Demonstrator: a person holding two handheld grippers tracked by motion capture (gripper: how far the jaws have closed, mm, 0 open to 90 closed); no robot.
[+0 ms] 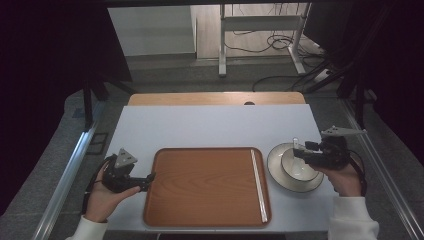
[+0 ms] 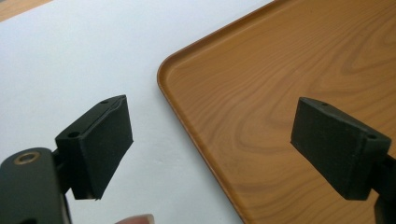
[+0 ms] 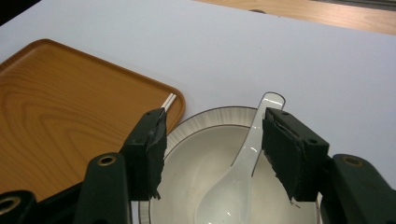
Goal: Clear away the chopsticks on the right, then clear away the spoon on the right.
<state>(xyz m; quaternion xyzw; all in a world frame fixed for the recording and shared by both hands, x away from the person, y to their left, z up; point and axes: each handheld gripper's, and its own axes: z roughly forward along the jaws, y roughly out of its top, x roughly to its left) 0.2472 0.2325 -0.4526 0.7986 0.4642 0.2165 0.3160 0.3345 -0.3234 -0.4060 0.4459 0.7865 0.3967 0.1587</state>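
White spoon (image 1: 298,150) in a bowl (image 1: 299,165) near the tabletop's (image 1: 210,127) right edge.
From above, bowl sat on a plate (image 1: 276,170) beside the wooden tray (image 1: 205,185). The left hand-held gripper (image 2: 210,140) stood apart over the tray's corner; the right hand-held gripper (image 3: 212,149) spread wide around the spoon's handle, not pressing it, chopsticks (image 3: 169,101) beyond.
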